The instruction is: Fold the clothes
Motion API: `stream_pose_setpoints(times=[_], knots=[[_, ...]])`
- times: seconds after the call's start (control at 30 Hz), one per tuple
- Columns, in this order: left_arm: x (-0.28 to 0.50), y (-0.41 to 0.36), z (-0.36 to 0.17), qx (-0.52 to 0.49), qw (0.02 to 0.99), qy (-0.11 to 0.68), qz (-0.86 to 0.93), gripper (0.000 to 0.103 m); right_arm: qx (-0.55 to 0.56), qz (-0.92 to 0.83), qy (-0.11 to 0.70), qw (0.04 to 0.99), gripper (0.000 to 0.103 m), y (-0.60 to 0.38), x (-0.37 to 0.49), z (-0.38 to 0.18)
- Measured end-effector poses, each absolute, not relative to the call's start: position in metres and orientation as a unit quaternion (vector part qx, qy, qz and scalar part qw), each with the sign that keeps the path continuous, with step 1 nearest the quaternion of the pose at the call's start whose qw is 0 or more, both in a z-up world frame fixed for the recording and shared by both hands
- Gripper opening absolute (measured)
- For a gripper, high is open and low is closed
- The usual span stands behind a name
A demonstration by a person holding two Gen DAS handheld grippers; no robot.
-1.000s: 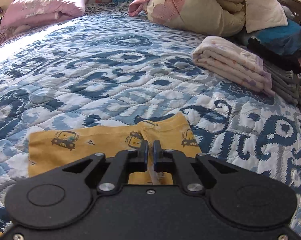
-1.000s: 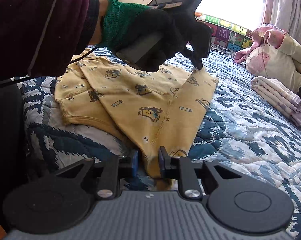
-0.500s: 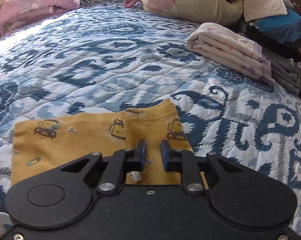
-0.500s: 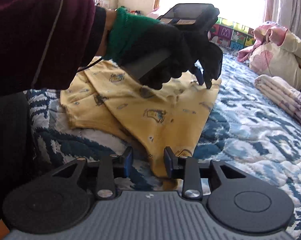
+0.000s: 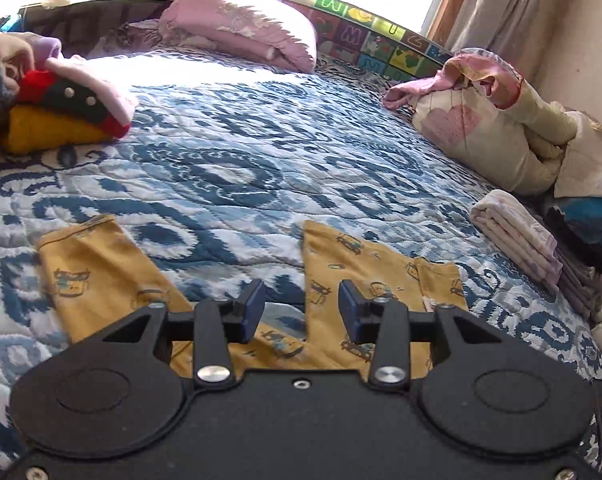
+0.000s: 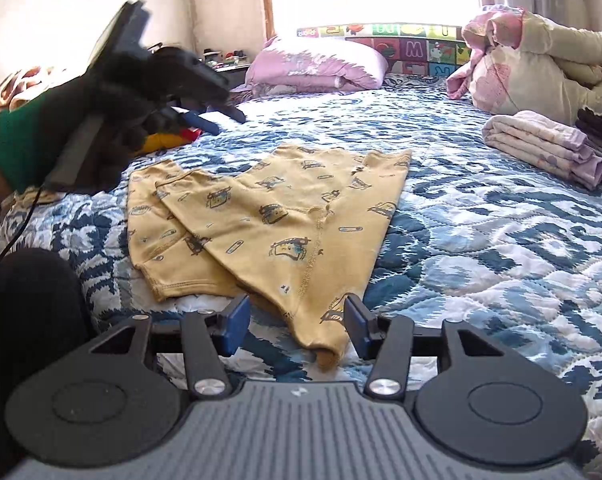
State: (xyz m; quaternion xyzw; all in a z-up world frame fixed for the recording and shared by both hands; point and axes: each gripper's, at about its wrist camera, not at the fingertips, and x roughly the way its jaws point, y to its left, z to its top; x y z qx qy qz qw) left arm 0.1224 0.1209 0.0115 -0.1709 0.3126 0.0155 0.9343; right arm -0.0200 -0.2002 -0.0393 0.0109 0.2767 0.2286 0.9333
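Both grippers are spread open, nothing held; the yellow garment [image 6: 285,232] is laid lengthwise ahead, nearest the right gripper [image 6: 295,324].

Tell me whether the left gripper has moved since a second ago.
Yes. The left gripper has opened, let go of the yellow pants and lifted back, away from the folded towel.

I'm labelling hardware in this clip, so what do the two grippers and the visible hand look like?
The left gripper has a smooth black body, black linkage arms with silver screws and blue finger pads. The right gripper has the same parts on a ribbed grey body with a small logo. The left hand wears a black glove with a green cuff; a thin black cable hangs below it.
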Motion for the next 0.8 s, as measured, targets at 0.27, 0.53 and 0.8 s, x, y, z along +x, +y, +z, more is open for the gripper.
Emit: stream_pose_setpoints(times=[0.27, 0.53, 0.8], knots=[[0.085, 0.171, -0.024, -0.299, 0.888, 0.348, 0.044, 0.039, -0.09, 0.219, 0.237, 0.942, 0.052, -0.172, -0.03, -0.042], [0.096, 0.172, -0.044, -0.316, 0.881, 0.344, 0.072, 0.036, -0.145, 0.225, 0.233, 0.935, 0.052, -0.151, -0.034, -0.059], [0.109, 0.146, -0.017, -0.264, 0.916, 0.301, 0.019, 0.0, -0.147, 0.218, 0.233, 0.936, 0.052, -0.152, -0.029, -0.064]])
